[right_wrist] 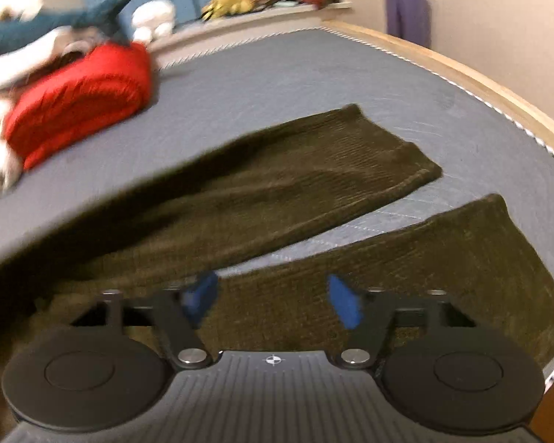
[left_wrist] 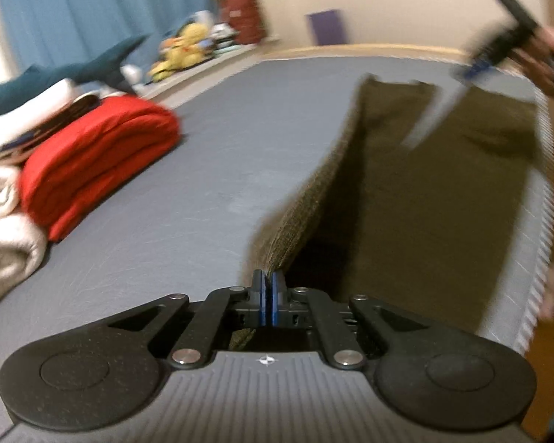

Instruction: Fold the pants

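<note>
Dark olive corduroy pants (left_wrist: 424,192) lie on the grey mattress (left_wrist: 188,199). My left gripper (left_wrist: 267,280) is shut on a raised edge of the cloth, which climbs from the bed into its blue pads. In the right wrist view the two legs (right_wrist: 314,173) spread apart toward the far right. My right gripper (right_wrist: 273,299) hovers low over the nearer leg (right_wrist: 461,258), its jaws apart with cloth under the gap and nothing pressed. From the left wrist view that right gripper (left_wrist: 435,118) shows blurred, held by a hand (left_wrist: 550,59).
A folded red blanket (left_wrist: 99,155) sits at the left of the bed beside cream bedding (left_wrist: 3,229) and a teal plush (right_wrist: 74,18). Soft toys (left_wrist: 181,51) line a ledge by blue curtains. The wooden bed frame (right_wrist: 461,70) runs along the far right edge.
</note>
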